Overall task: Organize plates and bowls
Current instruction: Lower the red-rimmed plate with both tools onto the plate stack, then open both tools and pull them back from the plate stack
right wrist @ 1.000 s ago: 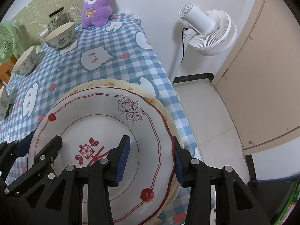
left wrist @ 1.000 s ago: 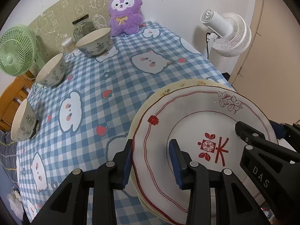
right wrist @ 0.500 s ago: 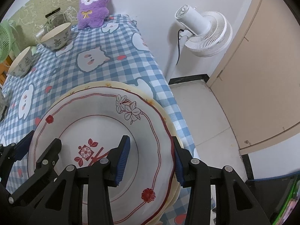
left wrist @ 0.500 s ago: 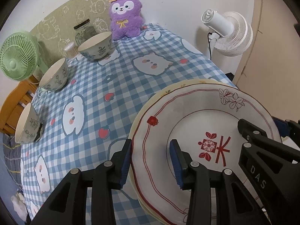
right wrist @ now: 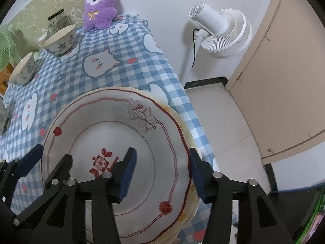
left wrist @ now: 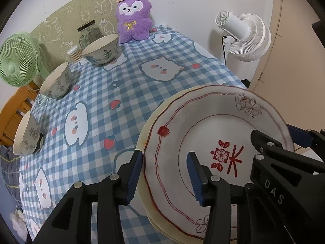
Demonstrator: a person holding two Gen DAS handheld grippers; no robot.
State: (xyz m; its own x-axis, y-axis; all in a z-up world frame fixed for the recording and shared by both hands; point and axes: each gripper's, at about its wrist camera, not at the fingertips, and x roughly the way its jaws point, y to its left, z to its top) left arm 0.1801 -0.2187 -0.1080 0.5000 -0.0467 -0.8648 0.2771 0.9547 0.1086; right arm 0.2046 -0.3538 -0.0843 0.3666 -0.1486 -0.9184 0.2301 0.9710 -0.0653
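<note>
A white plate with red line work lies on top of cream plates at the near right corner of the checked table. It looks slightly blurred. My left gripper straddles its left rim and my right gripper straddles its right rim. On both, the jaws are opening, one pad standing outside the rim and one over the plate, neither pressing. Three patterned bowls stand apart along the far left: a far one, a middle one and a near one.
A purple plush, a glass jar and a small white container stand at the back, with a green fan at the left. Beyond the table's right edge stands a white fan on a tiled floor.
The jaws of both grippers have widened a little around the top plate's rim, the right more than the left. The top plate now looks blurred. Neither hand has shifted.
</note>
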